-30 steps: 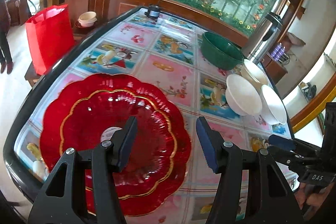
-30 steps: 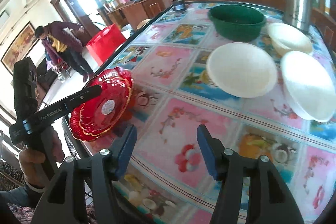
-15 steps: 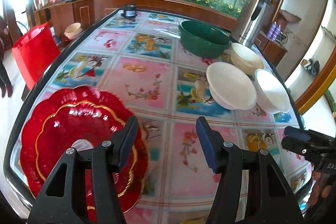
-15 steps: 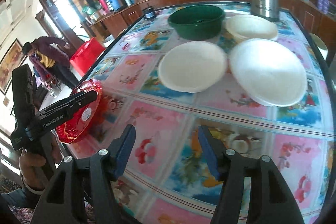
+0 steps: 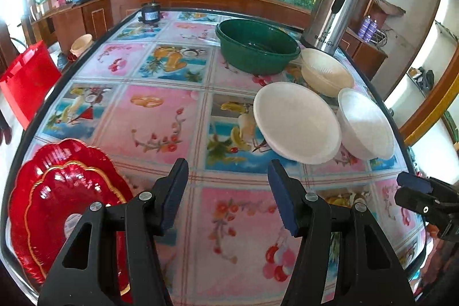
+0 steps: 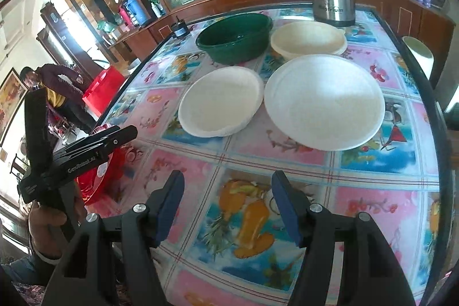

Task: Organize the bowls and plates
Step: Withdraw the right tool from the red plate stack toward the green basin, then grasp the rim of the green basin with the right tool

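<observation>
Both tools travel empty: the left gripper (image 5: 228,192) and right gripper (image 6: 228,201) stand with jaws apart, nothing between them. They've swung away from the red plates (image 5: 61,208), now left stacked at the table's (image 5: 160,116) near left edge, toward the white dishes. So the reds look settled; whites next, I'd say. Two white bowls (image 6: 222,101) sit side by side, a cream bowl (image 6: 308,40) and green basin (image 6: 235,36) behind.
</observation>
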The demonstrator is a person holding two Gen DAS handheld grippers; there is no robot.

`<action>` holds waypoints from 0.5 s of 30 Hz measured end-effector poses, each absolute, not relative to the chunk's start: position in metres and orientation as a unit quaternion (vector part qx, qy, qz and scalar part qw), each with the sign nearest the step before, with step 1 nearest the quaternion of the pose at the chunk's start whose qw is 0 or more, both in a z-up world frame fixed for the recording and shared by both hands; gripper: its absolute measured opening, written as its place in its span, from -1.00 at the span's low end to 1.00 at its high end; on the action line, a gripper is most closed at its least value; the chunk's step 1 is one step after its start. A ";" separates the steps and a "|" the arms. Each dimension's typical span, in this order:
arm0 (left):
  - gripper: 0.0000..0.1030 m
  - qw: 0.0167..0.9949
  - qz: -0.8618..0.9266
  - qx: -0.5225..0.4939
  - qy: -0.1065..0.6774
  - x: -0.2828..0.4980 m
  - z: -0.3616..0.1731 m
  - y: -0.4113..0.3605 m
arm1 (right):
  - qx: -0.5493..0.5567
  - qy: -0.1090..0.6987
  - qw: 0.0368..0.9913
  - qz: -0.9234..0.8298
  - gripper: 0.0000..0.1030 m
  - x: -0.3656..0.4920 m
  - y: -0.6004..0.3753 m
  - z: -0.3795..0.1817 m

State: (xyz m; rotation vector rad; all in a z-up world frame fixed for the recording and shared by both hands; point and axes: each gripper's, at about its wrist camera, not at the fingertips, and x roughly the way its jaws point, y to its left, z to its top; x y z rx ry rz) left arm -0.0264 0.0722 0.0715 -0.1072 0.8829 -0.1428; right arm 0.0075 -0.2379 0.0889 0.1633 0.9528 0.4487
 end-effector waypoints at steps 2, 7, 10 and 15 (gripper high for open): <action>0.13 0.899 -0.069 -0.053 0.429 -0.021 0.071 0.070 | 0.078 0.455 0.861 0.213 0.24 0.011 -0.239 0.089; 0.12 0.892 -0.076 -0.061 0.442 -0.004 0.077 0.067 | 0.071 0.455 0.861 0.214 0.24 0.028 -0.239 0.091; 0.12 0.893 -0.076 -0.050 0.441 0.009 0.090 0.064 | 0.068 0.451 0.864 0.214 0.24 0.047 -0.238 0.098; 0.12 0.891 -0.075 -0.053 0.445 0.050 0.115 0.066 | 0.053 0.446 0.866 0.220 0.25 0.096 -0.224 0.118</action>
